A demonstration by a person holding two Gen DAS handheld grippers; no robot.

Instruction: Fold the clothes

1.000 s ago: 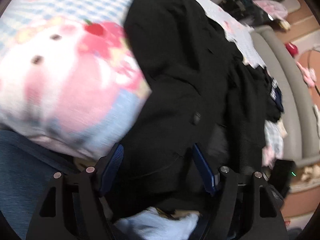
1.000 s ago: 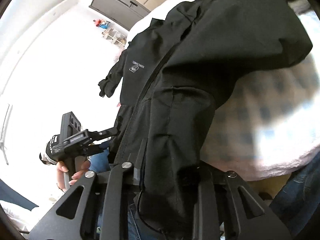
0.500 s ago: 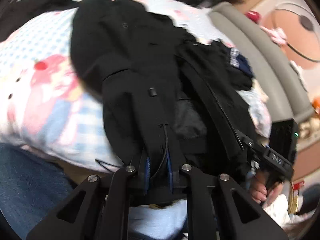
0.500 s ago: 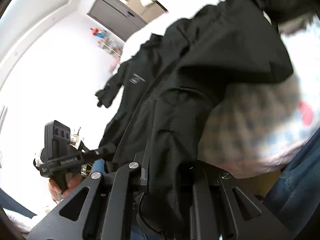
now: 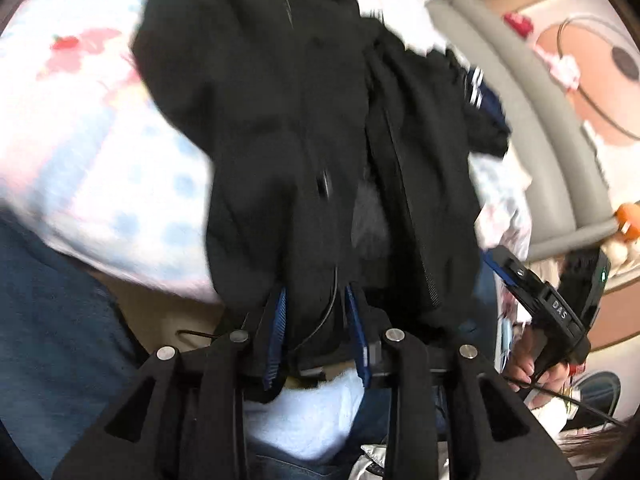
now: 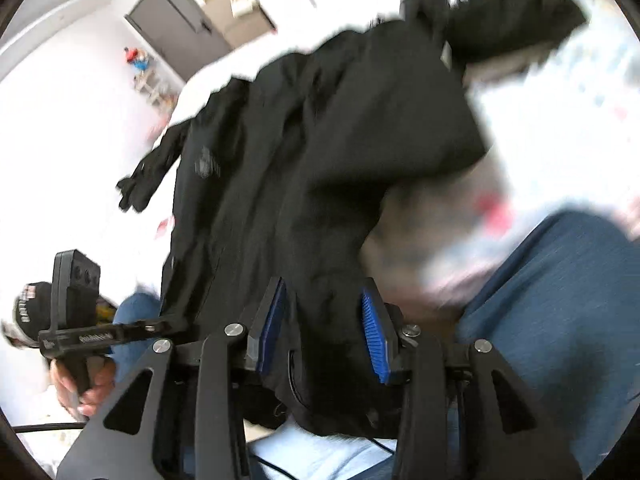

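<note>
A black zip jacket point(image 5: 280, 120) lies across a bed, its hem hanging over the near edge toward me. My left gripper point(image 5: 315, 294) has the hem bunched between its blue pads point(image 5: 280, 320). Its jaws are opening, and the pads' ribbed faces show beside the cloth. In the right wrist view the same jacket point(image 6: 320, 160) runs down between the pads point(image 6: 372, 332) of my right gripper point(image 6: 324, 284). Those jaws are opening too, with the cloth loose between them. Each view shows the other gripper's body held in a hand point(image 5: 524, 368) point(image 6: 88, 384).
The bedspread point(image 5: 100, 140) is blue-checked with a pink cartoon print. A dark navy garment point(image 5: 484, 120) lies beyond the jacket. A grey padded frame point(image 5: 540, 120) borders the bed. The person's jeans point(image 6: 560, 300) are close below the grippers. A grey cabinet point(image 6: 180, 28) stands far off.
The left jaws went from wide open to pinched on the hem and now stand partly apart. The right jaws have also spread. Both views have shifted along the jacket.
</note>
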